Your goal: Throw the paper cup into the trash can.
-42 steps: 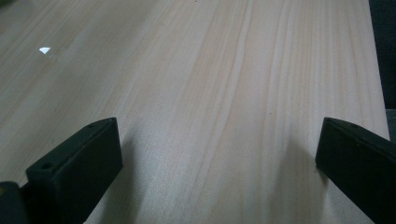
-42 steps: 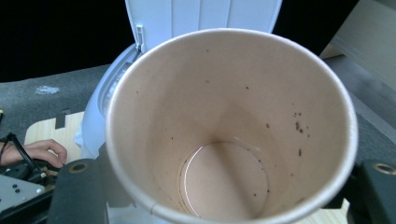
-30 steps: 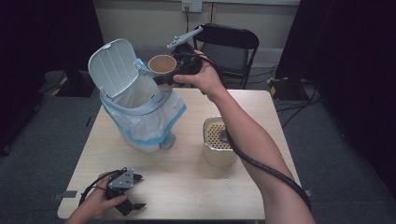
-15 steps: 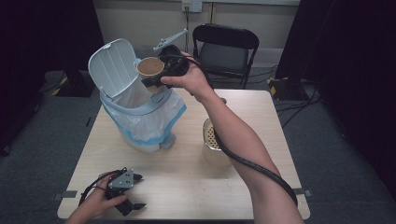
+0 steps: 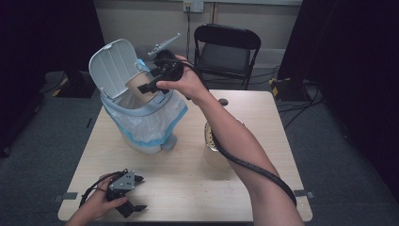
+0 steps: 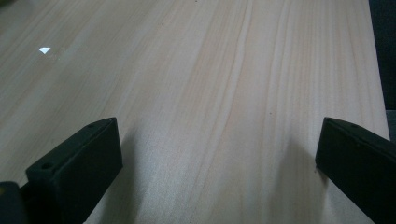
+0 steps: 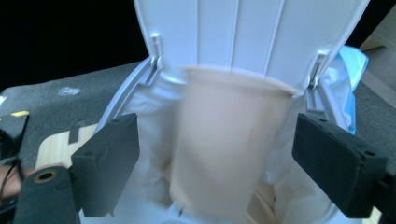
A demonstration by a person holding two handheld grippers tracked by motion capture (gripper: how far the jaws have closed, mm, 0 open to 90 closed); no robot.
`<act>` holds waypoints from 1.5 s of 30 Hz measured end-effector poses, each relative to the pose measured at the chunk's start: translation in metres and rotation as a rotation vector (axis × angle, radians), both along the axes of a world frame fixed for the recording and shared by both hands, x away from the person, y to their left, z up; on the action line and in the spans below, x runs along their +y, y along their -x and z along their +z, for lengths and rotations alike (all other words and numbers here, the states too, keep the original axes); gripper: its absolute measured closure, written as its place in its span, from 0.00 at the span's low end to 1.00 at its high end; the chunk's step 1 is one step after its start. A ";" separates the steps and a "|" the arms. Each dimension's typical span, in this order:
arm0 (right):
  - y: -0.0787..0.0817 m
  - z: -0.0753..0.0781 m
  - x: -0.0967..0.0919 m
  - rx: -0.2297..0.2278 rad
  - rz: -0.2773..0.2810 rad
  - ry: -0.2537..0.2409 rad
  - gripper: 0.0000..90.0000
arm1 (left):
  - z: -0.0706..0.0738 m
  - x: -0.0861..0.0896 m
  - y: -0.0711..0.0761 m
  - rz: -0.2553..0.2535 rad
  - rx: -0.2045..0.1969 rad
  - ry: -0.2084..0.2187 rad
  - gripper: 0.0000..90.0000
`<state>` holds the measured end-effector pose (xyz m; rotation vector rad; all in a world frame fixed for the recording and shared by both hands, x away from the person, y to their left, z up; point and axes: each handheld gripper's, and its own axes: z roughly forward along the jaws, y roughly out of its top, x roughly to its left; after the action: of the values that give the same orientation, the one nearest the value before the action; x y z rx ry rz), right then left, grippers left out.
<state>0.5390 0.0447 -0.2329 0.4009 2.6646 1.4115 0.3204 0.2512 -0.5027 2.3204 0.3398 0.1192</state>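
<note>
Right gripper view | right gripper just opened | paper cup loose over bin

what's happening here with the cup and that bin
A person is dropping a paper cup into a small lidded bin on the table. The right gripper has just been opening over the bin's mouth; the cup sits loose between its jaws. The left gripper rests open on the table.
</note>
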 end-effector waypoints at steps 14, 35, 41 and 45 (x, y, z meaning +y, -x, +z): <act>0.039 -0.001 -0.062 -0.004 0.047 -0.021 0.16 | 0.000 0.000 0.000 0.000 -0.002 -0.006 0.00; 0.084 -0.031 -0.109 0.021 0.048 -0.023 0.16 | 0.000 0.000 0.000 -0.002 -0.004 -0.005 0.00; 0.094 -0.040 -0.120 0.027 0.055 -0.026 0.16 | 0.000 0.000 0.000 0.000 -0.001 -0.003 0.00; 0.100 -0.046 -0.127 0.027 0.061 -0.023 0.16 | 0.000 0.000 0.000 -0.003 -0.005 -0.006 0.00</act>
<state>0.4388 -0.0826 -0.2786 0.3452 2.7068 1.4645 0.3207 0.2515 -0.5024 2.3263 0.3340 0.1243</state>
